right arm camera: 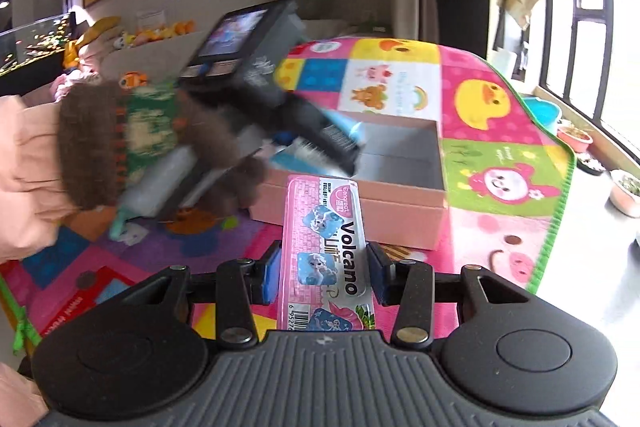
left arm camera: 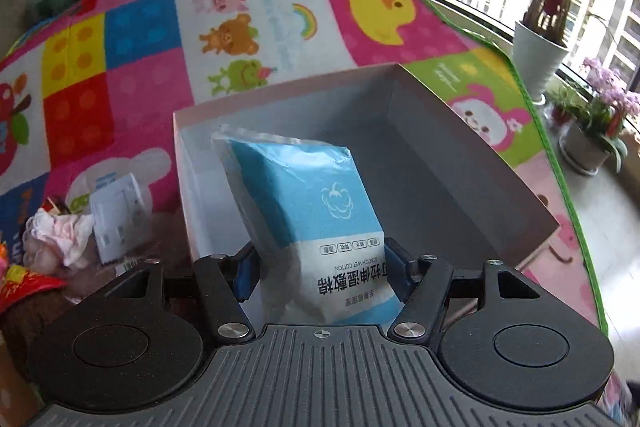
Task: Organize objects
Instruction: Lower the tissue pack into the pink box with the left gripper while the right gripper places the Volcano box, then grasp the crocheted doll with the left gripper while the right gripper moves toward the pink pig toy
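My left gripper (left arm camera: pixel 320 273) is shut on a blue and white packet of wet cotton (left arm camera: pixel 316 211). The packet hangs upright over the grey inside of an open pink box (left arm camera: pixel 280 89) on the play mat. In the right wrist view that same gripper (right arm camera: pixel 320 143) shows blurred above the box (right arm camera: pixel 352 215), held by a hand in a brown and green knitted sleeve (right arm camera: pixel 132 139). My right gripper (right arm camera: pixel 324 277) is shut on a long pink pack printed "Volcano" (right arm camera: pixel 324 247), just in front of the box's near wall.
A colourful cartoon play mat (left arm camera: pixel 132 95) covers the floor under the box. A crumpled tissue (left arm camera: pixel 60 231), a small white carton (left arm camera: pixel 116 223) and a red wrapper (left arm camera: pixel 24 287) lie to the left. Potted plants (left arm camera: pixel 592 131) and bowls (right arm camera: pixel 626 191) line the window side.
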